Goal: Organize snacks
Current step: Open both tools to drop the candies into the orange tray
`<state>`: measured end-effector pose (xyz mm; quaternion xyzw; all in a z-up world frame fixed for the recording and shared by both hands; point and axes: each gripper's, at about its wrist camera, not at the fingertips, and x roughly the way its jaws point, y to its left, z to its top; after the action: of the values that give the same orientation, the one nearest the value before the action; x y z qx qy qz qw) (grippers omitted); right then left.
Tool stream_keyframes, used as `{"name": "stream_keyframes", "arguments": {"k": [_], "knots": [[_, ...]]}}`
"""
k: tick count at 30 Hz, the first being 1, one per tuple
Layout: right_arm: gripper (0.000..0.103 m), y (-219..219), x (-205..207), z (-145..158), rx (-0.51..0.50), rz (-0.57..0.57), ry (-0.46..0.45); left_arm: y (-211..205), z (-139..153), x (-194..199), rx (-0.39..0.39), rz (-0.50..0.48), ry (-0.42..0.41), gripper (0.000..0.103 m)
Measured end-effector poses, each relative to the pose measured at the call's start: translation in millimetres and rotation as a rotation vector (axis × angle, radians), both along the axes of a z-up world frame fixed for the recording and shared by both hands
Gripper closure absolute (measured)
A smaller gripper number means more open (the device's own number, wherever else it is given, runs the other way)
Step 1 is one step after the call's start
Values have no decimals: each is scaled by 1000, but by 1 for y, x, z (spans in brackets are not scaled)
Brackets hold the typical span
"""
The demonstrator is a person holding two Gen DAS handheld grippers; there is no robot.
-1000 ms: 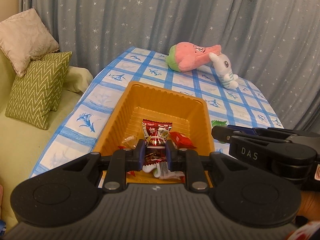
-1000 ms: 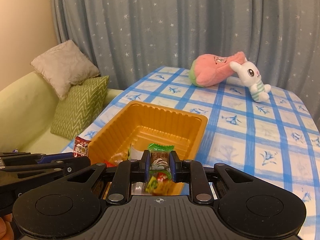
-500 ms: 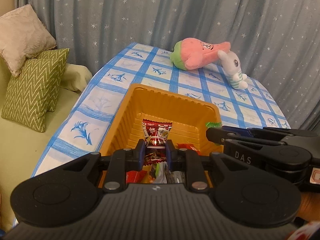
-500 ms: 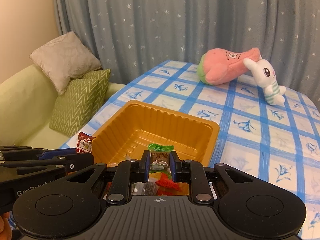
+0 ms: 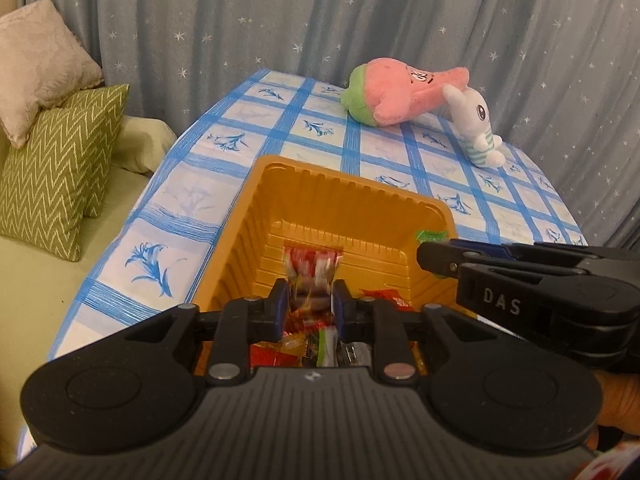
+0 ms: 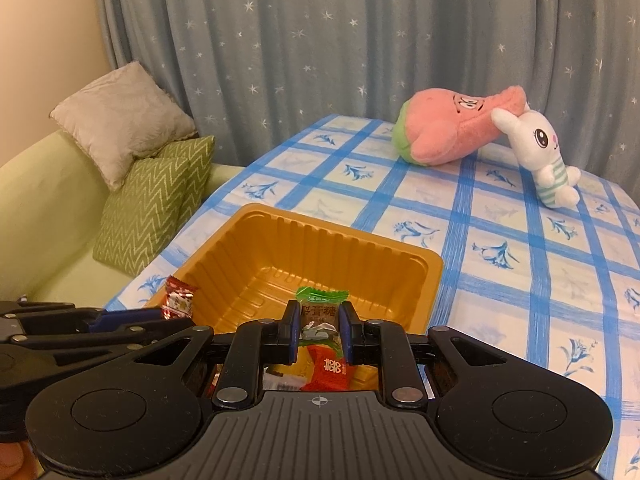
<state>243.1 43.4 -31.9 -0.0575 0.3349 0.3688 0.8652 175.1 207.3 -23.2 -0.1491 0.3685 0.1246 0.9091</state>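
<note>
An orange plastic tray (image 5: 332, 178) sits on the blue-checked tablecloth (image 5: 168, 216), with several wrapped snacks (image 6: 328, 372) at its near end. My left gripper (image 5: 310, 300) hangs over that end. Its jaws are opening, and a red-and-white candy (image 5: 310, 268) is blurred between them, loose from the pads. My right gripper (image 6: 320, 320) is shut on a green-wrapped candy (image 6: 320, 310) above the tray's near part. In the right wrist view the left gripper (image 6: 160, 320) comes in from the left with the red candy (image 6: 178, 300) at its tips.
A pink plush (image 5: 400, 92) and a white rabbit plush (image 5: 476, 128) lie at the table's far end, before a starred curtain. Left of the table is a light green sofa (image 6: 44, 208) with a green zigzag cushion (image 5: 52, 168) and a beige one (image 6: 120, 120).
Both grippers have moved forward and a little lower over the tray. The left jaws have spread and the red candy now looks blurred between them. The right grip is unchanged.
</note>
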Motion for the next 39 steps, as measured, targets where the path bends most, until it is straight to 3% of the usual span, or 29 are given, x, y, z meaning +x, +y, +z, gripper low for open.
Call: {"name": "stream_keyframes", "arguments": {"k": [2, 28, 31, 35, 37, 38, 39], "knots": [[83, 0, 1, -1, -1, 1, 3, 3, -1, 0, 6, 4, 4, 59], [82, 8, -13, 11, 18, 18, 3, 15, 6, -30, 21, 18, 10, 58], [82, 10, -12, 11, 33, 22, 12, 17, 5, -31, 24, 25, 8, 55], [82, 10, -10, 10, 54, 49, 16, 15, 3, -33, 88, 28, 25, 42], [72, 6, -7, 10, 57, 20, 22, 16, 1, -34, 91, 34, 25, 34], [56, 3, -5, 9, 66, 6, 27, 17, 2, -35, 89, 38, 23, 31], [50, -2, -4, 9, 76, -8, 30, 17, 3, -36, 89, 42, 20, 28]]}}
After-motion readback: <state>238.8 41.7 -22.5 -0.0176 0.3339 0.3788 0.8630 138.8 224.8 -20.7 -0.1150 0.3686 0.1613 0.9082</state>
